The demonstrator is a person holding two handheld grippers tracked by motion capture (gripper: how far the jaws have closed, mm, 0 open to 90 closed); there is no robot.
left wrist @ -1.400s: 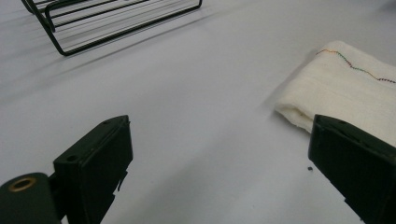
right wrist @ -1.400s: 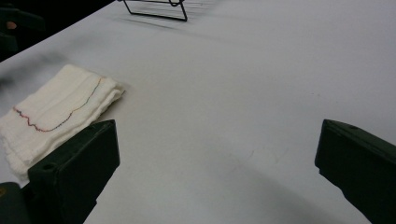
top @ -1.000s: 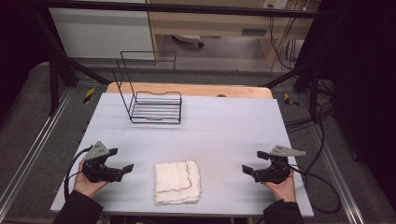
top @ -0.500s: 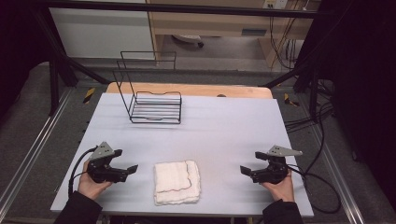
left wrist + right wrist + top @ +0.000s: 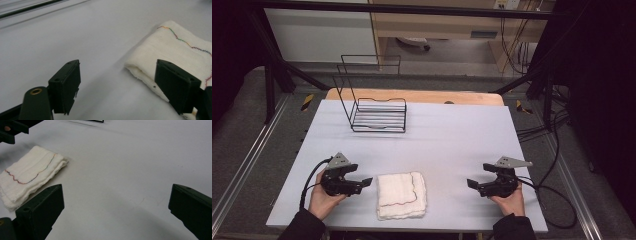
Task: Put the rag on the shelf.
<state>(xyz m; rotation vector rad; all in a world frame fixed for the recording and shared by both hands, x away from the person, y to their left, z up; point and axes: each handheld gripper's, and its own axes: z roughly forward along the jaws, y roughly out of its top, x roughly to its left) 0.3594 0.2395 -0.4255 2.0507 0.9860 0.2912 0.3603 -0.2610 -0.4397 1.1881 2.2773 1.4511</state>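
Both grippers, left (image 5: 362, 183) and right (image 5: 473, 185), hover with fingers spread wide, flanking the folded cloth (image 5: 401, 195) near the worktop's (image 5: 452, 135) front edge; looks like approach, with closing in next.

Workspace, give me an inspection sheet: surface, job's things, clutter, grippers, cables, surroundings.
Surface: pale table top, bare across its middle, with a wooden strip at the far edge.
Job's things: folded white cloth with coloured stitching, lying flat at the near edge; black wire rack at the far left, nothing in it.
Clutter: nothing seen.
Grippers: left gripper open, just left of the cloth, not touching it; right gripper open over bare table.
Cables: one black cable loops from the left gripper; another trails off the right edge.
Surroundings: metal frame rails, floor and dark edges around.
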